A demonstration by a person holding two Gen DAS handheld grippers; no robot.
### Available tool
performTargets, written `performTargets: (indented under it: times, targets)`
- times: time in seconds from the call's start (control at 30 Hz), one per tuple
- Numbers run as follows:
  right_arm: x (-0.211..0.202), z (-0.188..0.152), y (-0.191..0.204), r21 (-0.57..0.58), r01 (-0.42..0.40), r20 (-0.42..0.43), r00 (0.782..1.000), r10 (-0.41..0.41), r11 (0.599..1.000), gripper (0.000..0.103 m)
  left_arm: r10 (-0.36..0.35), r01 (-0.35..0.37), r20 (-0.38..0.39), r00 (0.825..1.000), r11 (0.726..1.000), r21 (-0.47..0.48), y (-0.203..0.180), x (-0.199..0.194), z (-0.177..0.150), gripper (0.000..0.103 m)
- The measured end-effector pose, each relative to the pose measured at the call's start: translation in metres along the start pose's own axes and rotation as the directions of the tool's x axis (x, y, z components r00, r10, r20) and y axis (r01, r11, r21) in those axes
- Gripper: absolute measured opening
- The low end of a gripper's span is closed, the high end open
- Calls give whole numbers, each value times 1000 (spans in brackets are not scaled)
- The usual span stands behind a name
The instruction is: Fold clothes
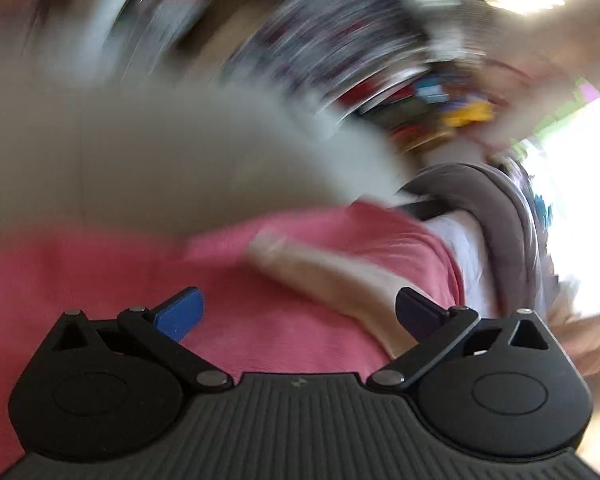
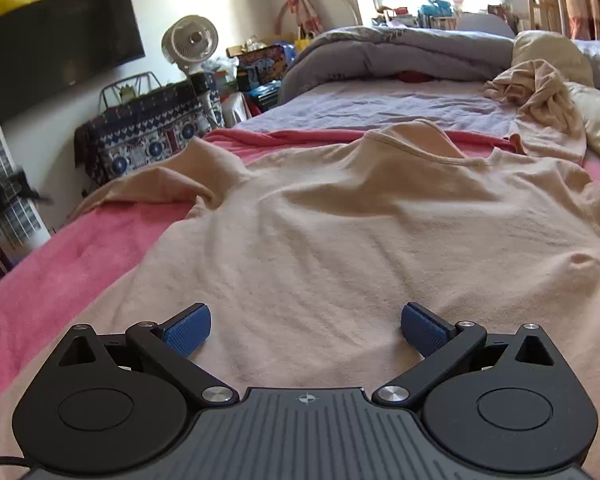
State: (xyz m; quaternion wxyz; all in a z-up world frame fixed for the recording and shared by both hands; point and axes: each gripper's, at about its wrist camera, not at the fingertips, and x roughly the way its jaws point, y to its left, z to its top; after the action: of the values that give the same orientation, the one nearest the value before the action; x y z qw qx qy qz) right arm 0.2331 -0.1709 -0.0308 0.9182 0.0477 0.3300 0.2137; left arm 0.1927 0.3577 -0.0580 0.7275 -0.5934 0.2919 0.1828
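A beige T-shirt lies spread on the pink blanket, collar away from me and one sleeve out to the left. My right gripper hovers over the shirt's near hem, open wide, with nothing between its blue pads. The left wrist view is heavily blurred. There my left gripper is open over the pink blanket, with a strip of the beige shirt running past its right finger. Nothing is pinched between its pads.
A second crumpled beige garment and a grey duvet lie farther up the bed on the lilac sheet. To the left stand a patterned covered box, a white fan and other clutter.
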Motion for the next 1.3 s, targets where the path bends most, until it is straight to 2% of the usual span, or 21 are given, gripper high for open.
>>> performTargets:
  times: [0.03, 0.07, 0.2, 0.37, 0.47, 0.53, 0.63, 0.7, 0.77, 0.83, 0.87, 0.9, 1.0, 1.1, 1.17, 1.2, 1.23, 1.27, 1.3]
  targets:
    - [-1, 0, -1, 0, -1, 3, 1000, 1, 1000, 103, -25, 21, -37, 999, 995, -97, 14, 10, 6, 102]
    - [0, 1, -1, -3, 1, 3, 1000, -1, 1000, 103, -43, 37, -37, 998, 988, -150, 25, 14, 10, 102]
    - [-7, -13, 1, -15, 13, 3, 1000, -13, 1000, 103, -82, 76, -29, 996, 984, -160, 30, 19, 11, 102]
    - [-7, -15, 0, -12, 11, 6, 1000, -11, 1000, 103, -175, 177, 24, 984, 962, -206, 30, 22, 6, 99]
    - [-6, -15, 1, -15, 14, 6, 1000, -14, 1000, 103, -226, 227, 33, 974, 946, -231, 29, 27, 3, 78]
    - [-5, -15, 1, -16, 16, 6, 1000, -16, 1000, 103, -266, 268, 42, 963, 934, -235, 30, 30, 7, 77]
    - [-1, -14, -1, -15, 16, 7, 1000, -16, 1000, 103, -302, 306, 57, 952, 920, -243, 31, 35, 10, 69]
    - [-1, -14, -1, -16, 16, 7, 1000, -16, 1000, 103, -304, 312, 70, 950, 916, -254, 31, 40, 12, 57]
    - [-1, -14, -1, -16, 16, 8, 1000, -16, 1000, 103, -285, 297, 81, 955, 919, -259, 31, 43, 14, 51]
    - [0, -15, -1, -17, 17, 9, 1000, -17, 1000, 103, -260, 271, 78, 962, 929, -251, 27, 47, 15, 34]
    - [0, -15, -1, -18, 18, 9, 1000, -18, 1000, 103, -250, 261, 76, 965, 933, -248, 24, 48, 15, 14]
    - [0, -15, -1, -19, 19, 9, 1000, -19, 1000, 103, -247, 260, 82, 965, 935, -241, 19, 47, 16, 5]
    - [1, -15, 1, -26, 26, 7, 1000, -26, 999, 103, -258, 278, 130, 957, 945, -172, -6, 35, 18, 3]
    - [1, -15, 1, -27, 28, 7, 1000, -27, 999, 103, -339, 345, 161, 927, 939, -8, -54, 13, 17, 1]
    - [1, -16, 0, -23, 25, 9, 1000, -25, 999, 103, -396, 371, 148, 906, 913, 167, -98, -5, 8, 1]
    - [0, -16, 0, -21, 24, 11, 1000, -24, 999, 103, -423, 379, 134, 896, 887, 265, -122, -15, 0, 1]
    - [-1, -15, -2, -9, 19, 16, 1000, -18, 1000, 103, -445, 371, 112, 888, 839, 398, -150, -25, -16, 1]
    - [-2, -15, -4, 3, 13, 21, 1000, -13, 1000, 103, -464, 356, 85, 882, 773, 525, -179, -35, -33, 1]
    - [-4, -15, -6, 15, 7, 26, 1000, -7, 1000, 103, -483, 354, 35, 875, 686, 636, -207, -43, -57, 1]
